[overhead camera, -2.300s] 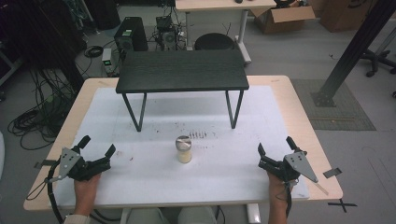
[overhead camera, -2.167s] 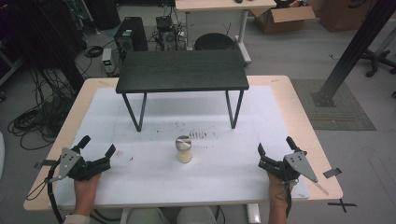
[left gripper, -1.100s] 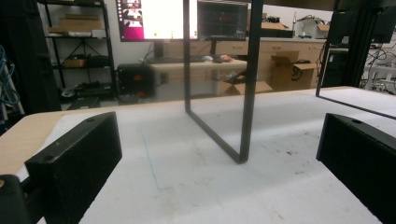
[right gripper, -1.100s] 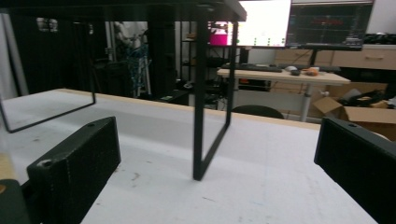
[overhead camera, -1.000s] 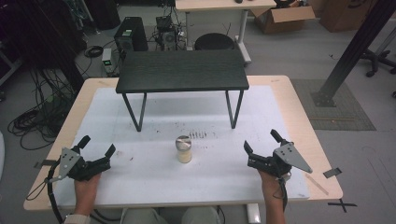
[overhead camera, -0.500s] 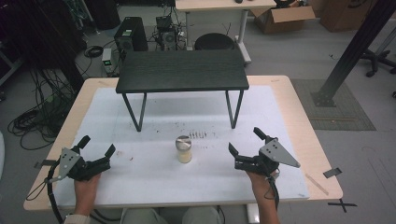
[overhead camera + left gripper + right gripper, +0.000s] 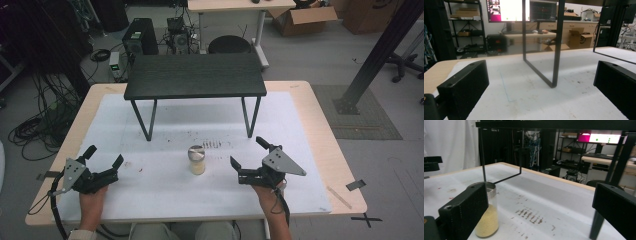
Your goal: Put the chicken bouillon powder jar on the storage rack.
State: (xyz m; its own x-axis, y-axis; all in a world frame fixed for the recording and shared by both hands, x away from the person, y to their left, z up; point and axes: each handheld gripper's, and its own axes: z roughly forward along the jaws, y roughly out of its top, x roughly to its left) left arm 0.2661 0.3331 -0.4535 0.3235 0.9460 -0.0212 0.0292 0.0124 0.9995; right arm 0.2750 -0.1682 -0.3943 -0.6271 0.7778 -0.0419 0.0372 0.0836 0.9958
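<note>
A small glass jar (image 7: 197, 160) with a metal lid and pale yellow grains stands upright on the white mat, in front of the black stand (image 7: 195, 76). My right gripper (image 7: 248, 153) hovers just right of the jar, open, jaws spread wide with nothing between them. In the right gripper view the jar (image 7: 487, 218) sits partly behind the left jaw. My left gripper (image 7: 104, 158) rests open at the table's front left, far from the jar; its own view looks at the stand's leg (image 7: 557, 45).
The black stand's thin legs (image 7: 150, 120) rise behind the jar. Brown smudges (image 7: 212, 144) mark the mat (image 7: 165, 195) near it. The wooden table edge (image 7: 345, 165) runs at the right. Cables, computers and boxes lie on the floor beyond.
My right gripper has moved left from the table's front right corner toward the jar, staying open. The left gripper and the jar have not moved.
</note>
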